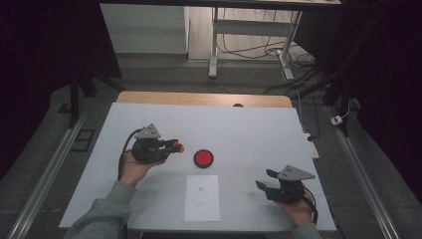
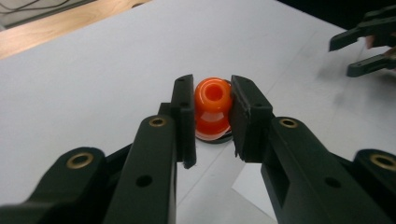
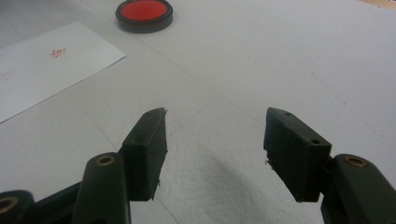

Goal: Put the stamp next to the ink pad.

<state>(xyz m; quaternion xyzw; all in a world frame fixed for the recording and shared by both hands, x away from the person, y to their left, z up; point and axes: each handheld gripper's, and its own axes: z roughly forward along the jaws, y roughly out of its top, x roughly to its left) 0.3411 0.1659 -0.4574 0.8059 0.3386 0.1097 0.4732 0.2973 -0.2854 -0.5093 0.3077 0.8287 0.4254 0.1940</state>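
high view – left gripper [image 1: 175, 146]: it is clamping a small orange stamp [image 1: 178, 147] between its jaws, just left of the red ink pad [image 1: 203, 158] and not touching it
high view – right gripper [image 1: 266, 180]: it is resting at the right of the white table [image 1: 259, 134], jaws apart and holding nothing, well clear of the pad
high view – paper [image 1: 201, 198]: a white sheet is lying just in front of the pad, carrying a faint red mark near its top and perhaps a fainter one lower down
left gripper view – left gripper [image 2: 213, 116]: both pads are pressing the stamp [image 2: 213, 108] from either side; the pad's dark rim is peeking out below it, so the stamp is hanging near or over the pad – contact cannot be told
left gripper view – right gripper [image 2: 357, 55]: it is showing far off at the top right, jaws apart
right gripper view – right gripper [image 3: 215, 140]: the jaws are standing wide over bare table, gripping nothing
right gripper view – far things: the ink pad [image 3: 144, 14] is sitting open, the paper [image 3: 44, 65] is showing one red print
progress: judging by the print, at least one stamping is looking done; the stamp is seemingly heading for inking, so pressing it on the sheet again is remaining
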